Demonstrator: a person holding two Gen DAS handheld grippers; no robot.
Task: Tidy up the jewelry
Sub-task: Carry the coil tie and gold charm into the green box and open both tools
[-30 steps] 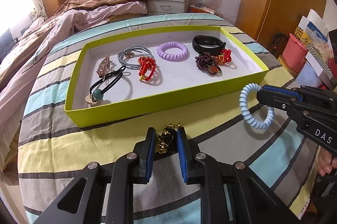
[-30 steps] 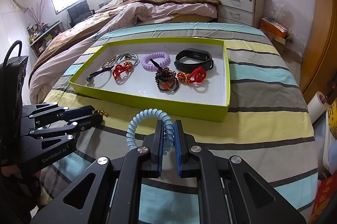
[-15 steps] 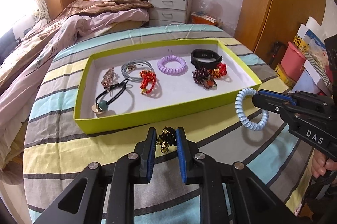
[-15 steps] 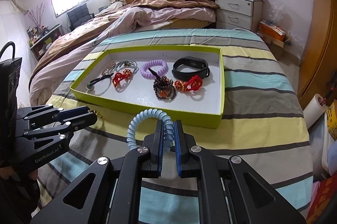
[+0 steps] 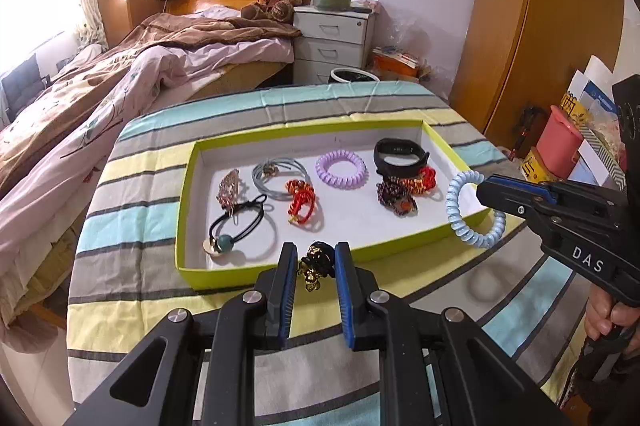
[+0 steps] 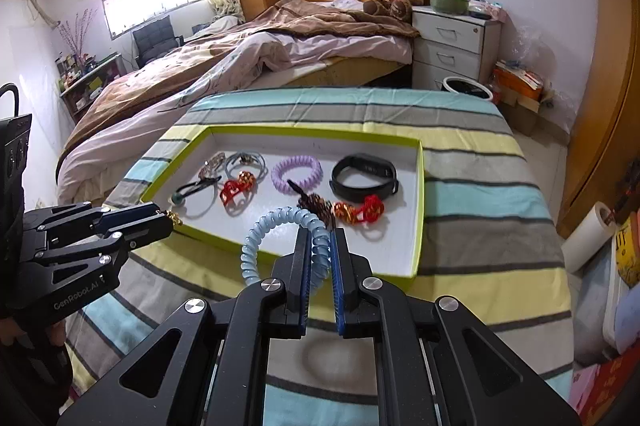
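Left gripper (image 5: 316, 262) pinching black-and-gold beaded bracelet (image 5: 317, 260), raised over near edge of green tray (image 5: 188, 162) on striped table (image 5: 140, 290). Inside tray, left to right: black hair tie (image 5: 240, 226), red bracelet (image 5: 302, 200), purple coil (image 5: 340, 169), black band (image 5: 400, 154). Right gripper (image 6: 319, 246) clamping blue coil hair tie (image 6: 280, 230) above tray's near right corner.

A green-rimmed tray (image 5: 188, 186) with a white floor lies flat on the striped bench (image 5: 132, 298). Inside it, from its left end: a black hair tie with a teal bead (image 5: 240, 226), a glittery clip (image 5: 229, 187), a grey hair tie (image 5: 280, 172), a red knotted cord (image 5: 301, 200), a lilac coil tie (image 5: 341, 170), a dark beaded bracelet (image 5: 394, 196), a red-and-gold bracelet (image 5: 424, 180) and a black wristband (image 5: 400, 154). A pale blue coil tie (image 6: 280, 238) is pinched in the right tool (image 6: 319, 254) above the tray's near right corner. A black-and-gold trinket (image 5: 316, 260) sits clamped in the left tool (image 5: 316, 262) above the tray's near wall.
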